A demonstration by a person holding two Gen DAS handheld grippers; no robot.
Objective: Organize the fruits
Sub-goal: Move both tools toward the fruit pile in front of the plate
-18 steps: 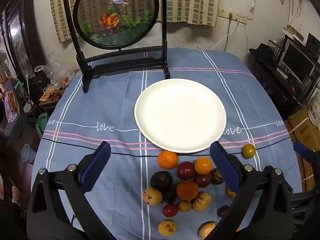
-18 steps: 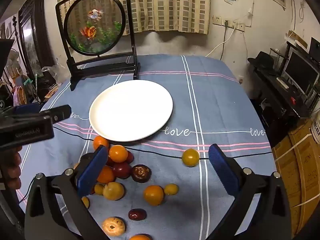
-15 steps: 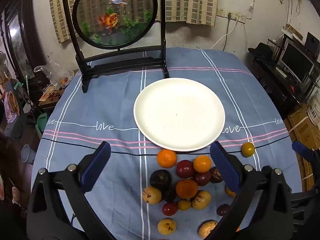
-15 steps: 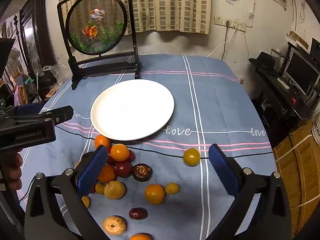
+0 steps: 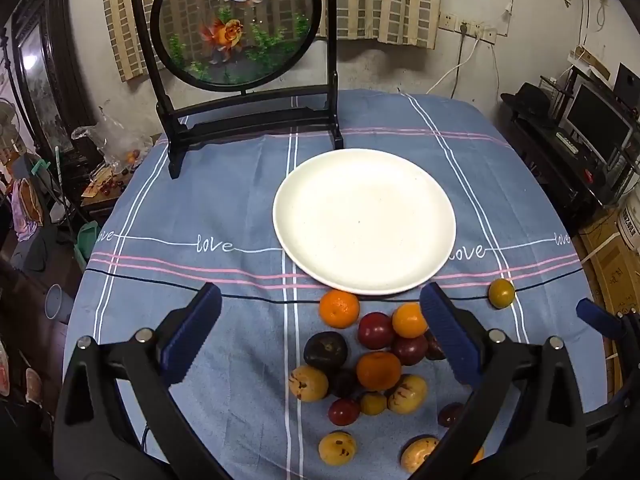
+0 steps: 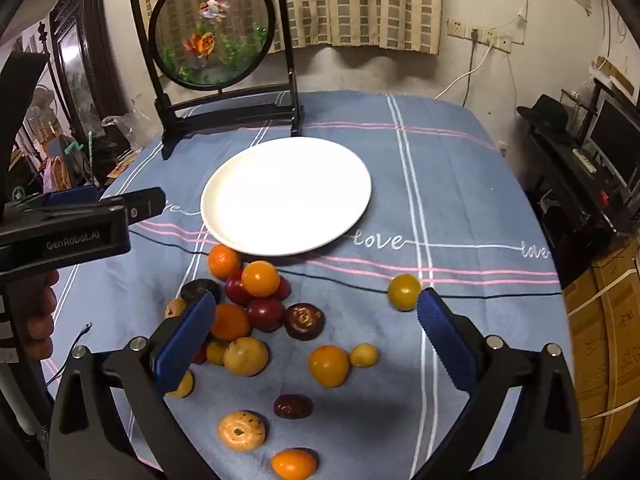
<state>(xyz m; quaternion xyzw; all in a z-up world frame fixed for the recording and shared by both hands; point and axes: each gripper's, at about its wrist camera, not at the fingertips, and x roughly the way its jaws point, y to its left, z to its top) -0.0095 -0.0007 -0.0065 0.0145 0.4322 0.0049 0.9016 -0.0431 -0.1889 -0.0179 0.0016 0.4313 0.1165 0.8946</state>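
Table (image 5: pixel 224 320): covered by a blue cloth with white and pink stripes and the word "love" stitched along one line.
Plate (image 5: pixel 364 220): white, nothing on it, lying flat near the middle of the table, just beyond the fruit.
Fruit pile (image 5: pixel 372 356): a loose cluster on the cloth at the near edge of the table, just in front of the plate's near rim; orange, dark red, dark purple and speckled yellow pieces, several touching one another.
Orange fruit (image 5: pixel 339 309): at the far end of the pile, just beside the plate's rim.
Yellow-green fruit (image 5: pixel 501 293): alone, apart from the pile toward the table's right edge, on the dark stripe.
Scattered pieces (image 6: pixel 328 365): in the right wrist view, an orange one, a small yellow one, two dark ones and a pale speckled one lie apart from the cluster, closer to the near edge.
Left gripper (image 5: pixel 320 328): hangs above the near edge, tilted down toward the pile; fingers spread wide, nothing between the blue pads.
Right gripper (image 6: pixel 316 334): also tilted down over the fruit; fingers spread wide, gripping nothing.
Hand (image 6: pixel 38 320): seen at the left of the right wrist view, wrapped around the left gripper's handle.
Fish screen (image 5: pixel 236 24): a round panel with goldfish in a black stand, upright at the far edge of the table.
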